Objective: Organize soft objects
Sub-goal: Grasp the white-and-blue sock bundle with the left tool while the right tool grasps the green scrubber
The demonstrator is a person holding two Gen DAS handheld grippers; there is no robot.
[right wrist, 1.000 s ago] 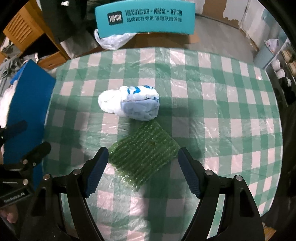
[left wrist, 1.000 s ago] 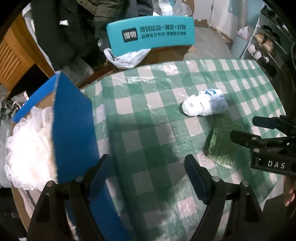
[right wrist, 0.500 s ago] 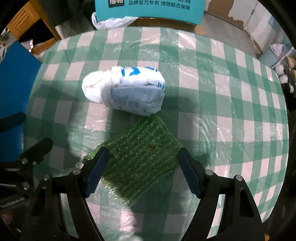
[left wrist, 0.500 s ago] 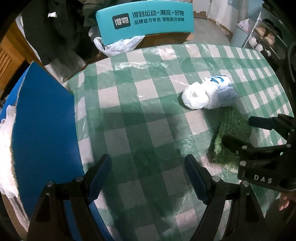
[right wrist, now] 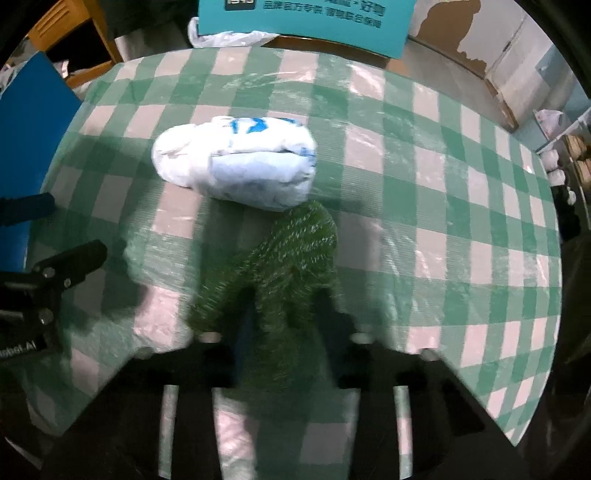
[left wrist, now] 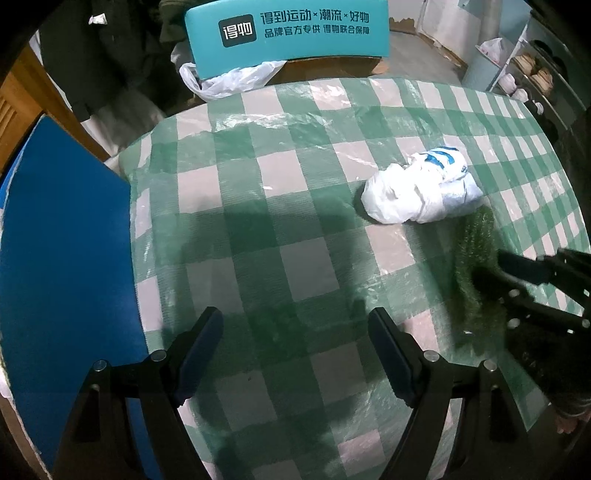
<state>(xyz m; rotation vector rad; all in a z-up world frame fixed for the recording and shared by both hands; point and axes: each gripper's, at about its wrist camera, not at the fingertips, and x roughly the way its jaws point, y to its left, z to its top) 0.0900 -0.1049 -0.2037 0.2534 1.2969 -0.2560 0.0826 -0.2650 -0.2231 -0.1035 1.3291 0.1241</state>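
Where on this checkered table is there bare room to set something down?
The widest bare stretch of the checkered tablecloth lies between the blue box and the white plastic bundle, under the open left gripper. The far side toward the teal sign is bare too. It is crowded where the right gripper pinches the green bubble wrap beside the bundle.

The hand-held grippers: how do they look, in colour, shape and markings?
The left hand-held gripper has black angular arms with silver screws and flat dark blue pads. The right hand-held gripper has the same black frame and screws; its own view is too blurred for details.
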